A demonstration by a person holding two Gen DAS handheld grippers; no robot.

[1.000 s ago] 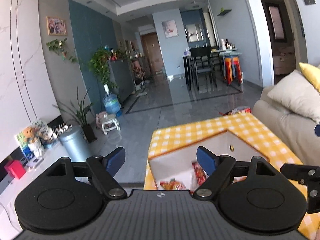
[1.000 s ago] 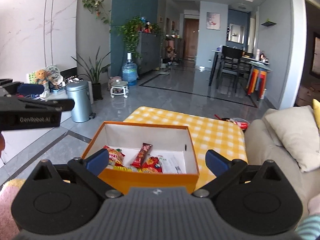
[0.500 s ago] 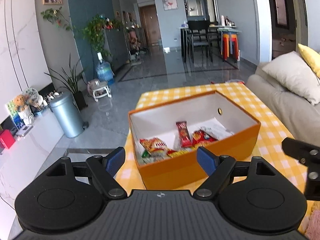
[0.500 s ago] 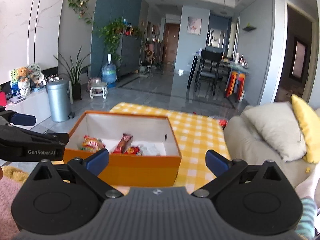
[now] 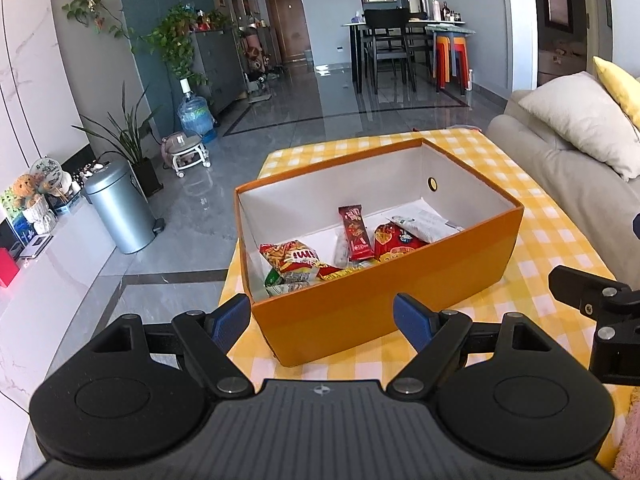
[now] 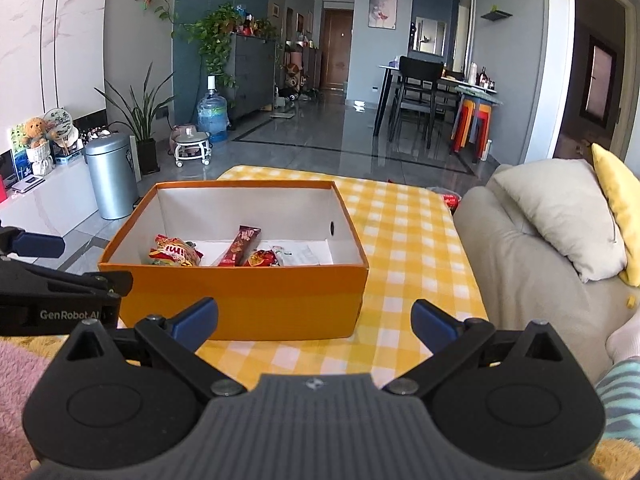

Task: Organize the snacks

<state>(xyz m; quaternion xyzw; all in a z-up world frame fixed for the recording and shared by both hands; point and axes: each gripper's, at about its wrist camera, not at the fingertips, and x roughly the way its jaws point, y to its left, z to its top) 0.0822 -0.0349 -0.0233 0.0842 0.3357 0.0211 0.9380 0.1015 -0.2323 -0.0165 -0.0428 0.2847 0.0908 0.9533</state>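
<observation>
A table under a yellow checked cloth (image 6: 404, 240) fills the middle ground, with a sofa (image 6: 520, 248) at 3 o'clock. On the cloth stands an open orange box (image 5: 384, 296), at 12 o'clock from both claws. The snacks lie loose on its floor: a chip bag (image 5: 290, 258) at the box's 8 o'clock, a white packet (image 5: 424, 224) at 2 o'clock, a red pouch (image 5: 394, 242) just beside it, and a brown bar (image 5: 354, 232) at centre, propped on its neighbours. The left claw (image 5: 322, 320) and right claw (image 6: 314, 322) both hang short of the near wall, fingers spread, holding nothing. The likely step is reaching in: clear the rim first, then descend on a single packet, the top-lying bar being easiest.
</observation>
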